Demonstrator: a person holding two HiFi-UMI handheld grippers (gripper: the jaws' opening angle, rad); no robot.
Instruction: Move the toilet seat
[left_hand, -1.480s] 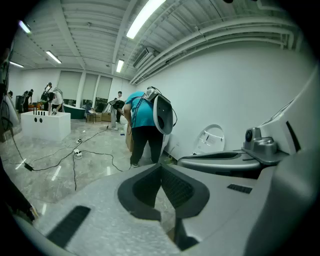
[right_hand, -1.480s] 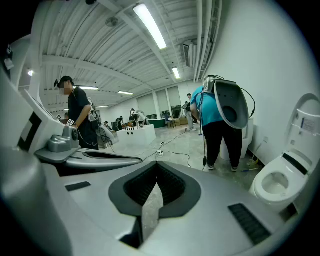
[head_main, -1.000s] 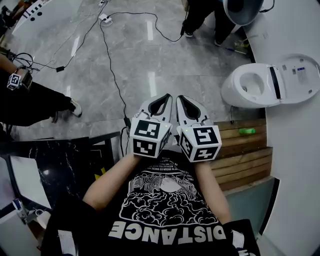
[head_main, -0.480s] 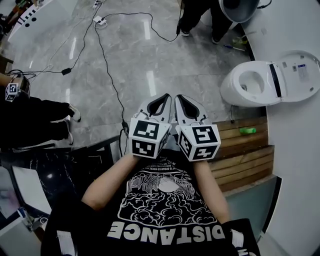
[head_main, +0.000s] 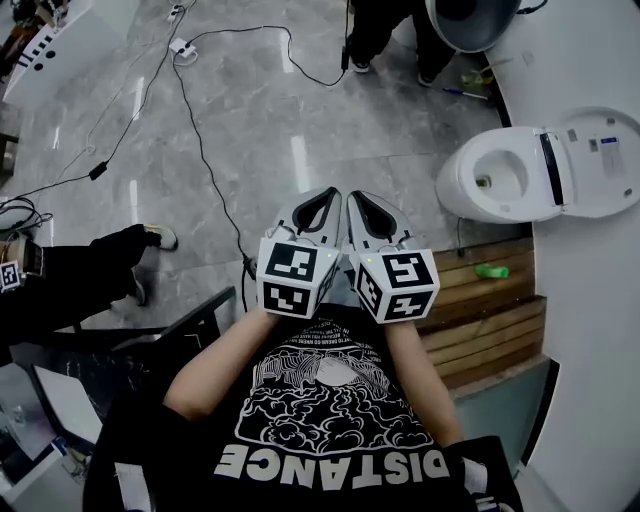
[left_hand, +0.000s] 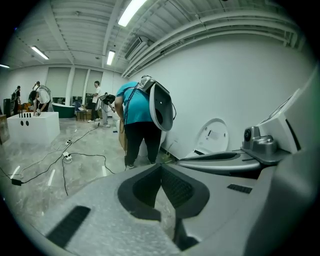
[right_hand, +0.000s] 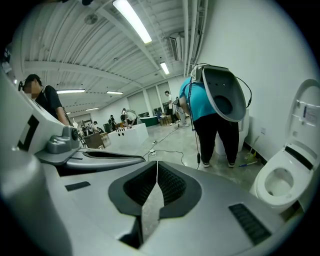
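The white toilet (head_main: 497, 180) stands on the floor at the upper right of the head view, its lid (head_main: 603, 163) raised against the white wall and the bowl open. It also shows at the right edge of the right gripper view as the toilet (right_hand: 279, 183). My left gripper (head_main: 325, 203) and right gripper (head_main: 366, 204) are held side by side in front of my chest, well short of the toilet. Both are shut with nothing between the jaws, as seen at the left gripper (left_hand: 161, 169) and right gripper (right_hand: 157, 166).
Black cables (head_main: 205, 140) and a power strip (head_main: 180, 45) lie across the grey floor ahead. Wooden steps (head_main: 490, 315) with a green object (head_main: 492, 271) sit to my right. A person in a teal shirt (right_hand: 210, 112) stands near the wall carrying a toilet part. Another person's leg (head_main: 90, 275) is at left.
Both grippers stay together and shut. The floor, the cables and the power strip have slid left in the head view, and the leg of the person at left has shifted lower.
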